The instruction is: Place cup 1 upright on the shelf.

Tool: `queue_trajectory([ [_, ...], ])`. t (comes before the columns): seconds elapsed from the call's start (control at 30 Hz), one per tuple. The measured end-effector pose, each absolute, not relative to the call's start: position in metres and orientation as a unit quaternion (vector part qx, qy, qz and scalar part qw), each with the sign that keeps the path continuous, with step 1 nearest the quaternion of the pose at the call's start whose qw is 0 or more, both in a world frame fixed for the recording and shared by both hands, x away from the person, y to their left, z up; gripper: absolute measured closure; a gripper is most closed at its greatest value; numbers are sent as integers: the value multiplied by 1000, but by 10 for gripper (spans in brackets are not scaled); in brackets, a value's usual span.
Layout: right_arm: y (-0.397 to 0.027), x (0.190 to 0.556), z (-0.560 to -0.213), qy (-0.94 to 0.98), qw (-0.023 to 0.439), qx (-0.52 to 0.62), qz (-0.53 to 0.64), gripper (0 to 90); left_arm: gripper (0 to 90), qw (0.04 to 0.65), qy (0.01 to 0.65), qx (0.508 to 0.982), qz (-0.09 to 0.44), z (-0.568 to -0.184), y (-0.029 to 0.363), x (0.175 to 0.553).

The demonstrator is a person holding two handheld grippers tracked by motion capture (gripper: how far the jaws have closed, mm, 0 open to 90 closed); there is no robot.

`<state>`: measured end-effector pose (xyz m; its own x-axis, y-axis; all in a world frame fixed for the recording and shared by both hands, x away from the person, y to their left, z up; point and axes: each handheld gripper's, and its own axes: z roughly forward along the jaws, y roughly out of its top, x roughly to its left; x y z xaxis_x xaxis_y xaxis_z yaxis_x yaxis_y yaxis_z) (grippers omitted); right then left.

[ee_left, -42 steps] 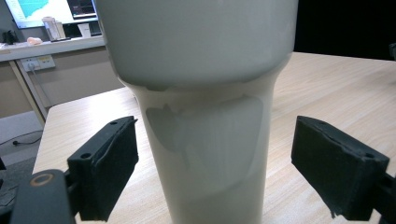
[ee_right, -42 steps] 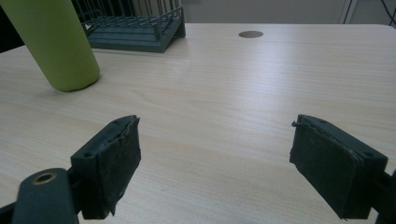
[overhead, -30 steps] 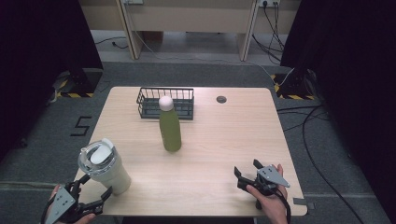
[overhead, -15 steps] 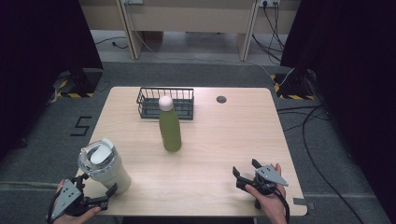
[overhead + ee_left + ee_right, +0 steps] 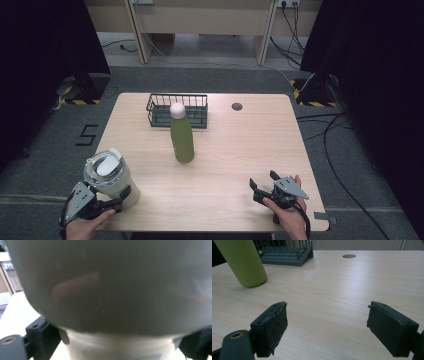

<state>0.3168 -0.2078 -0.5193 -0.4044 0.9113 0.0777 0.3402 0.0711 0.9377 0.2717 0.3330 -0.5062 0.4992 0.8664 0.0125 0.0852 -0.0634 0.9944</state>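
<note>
A cream tumbler (image 5: 106,176) with a clear lid stands near the table's front left corner. My left gripper (image 5: 120,200) reaches around its lower part from the front. In the left gripper view the tumbler (image 5: 107,285) looms very close, and my left gripper (image 5: 117,345) is spread wide, one black jaw on each side of the narrower base. A green bottle (image 5: 182,136) with a pale cap stands upright mid-table. My right gripper (image 5: 262,181) rests at the front right, open with nothing between its fingers, and in its own view my right gripper (image 5: 327,322) points at the bottle (image 5: 242,262).
A dark wire basket (image 5: 177,111) sits behind the bottle toward the far edge. A round cable hole (image 5: 237,106) marks the far right of the table (image 5: 240,145). Bare wood lies between the bottle and the right gripper.
My left gripper has moved forward and to the right, so its jaws now stand around the tumbler's base. The right gripper, the bottle and the basket have stayed put.
</note>
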Motion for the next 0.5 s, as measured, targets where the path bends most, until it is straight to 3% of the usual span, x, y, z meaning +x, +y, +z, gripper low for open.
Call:
queue_trajectory([
  [0.5,-208,317,-520,671,287,470,497,167,91,578,364,645,342,-507,332,271],
])
